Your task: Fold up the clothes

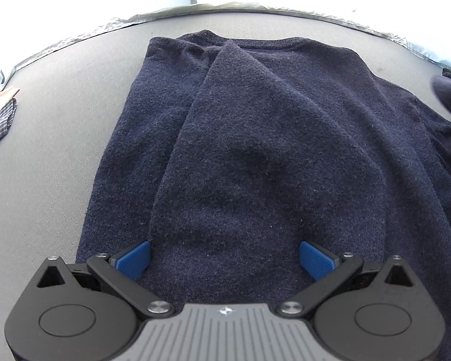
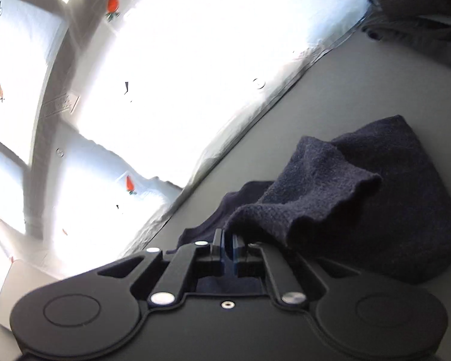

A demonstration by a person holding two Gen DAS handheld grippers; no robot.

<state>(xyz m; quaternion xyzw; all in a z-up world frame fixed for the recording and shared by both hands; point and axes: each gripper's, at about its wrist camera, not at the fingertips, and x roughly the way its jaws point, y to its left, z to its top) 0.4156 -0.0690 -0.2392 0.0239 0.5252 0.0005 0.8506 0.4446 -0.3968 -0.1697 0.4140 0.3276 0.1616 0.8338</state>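
A navy knitted sweater (image 1: 285, 150) lies flat on the grey table (image 1: 45, 180), neck away from me, with its left sleeve (image 1: 225, 105) folded lengthwise down the body. My left gripper (image 1: 224, 258) hovers over the hem end, its blue pads (image 1: 135, 258) wide apart and open, with only flat cloth below. In the right wrist view my right gripper (image 2: 229, 246) is shut, and the cuff of the other sleeve (image 2: 315, 192) comes out from between its pads, lifted off the table (image 2: 345, 90). That raised sleeve shows blurred at the right edge (image 1: 448, 96).
A checked shirt (image 1: 0, 126) and a wooden piece (image 1: 0, 99) lie at the table's left edge. Dark grey garments (image 2: 421, 30) are piled at the far right corner. A crinkled pale sheet (image 1: 75, 36) borders the far edge. A pale flat object (image 2: 15, 294) sits near left.
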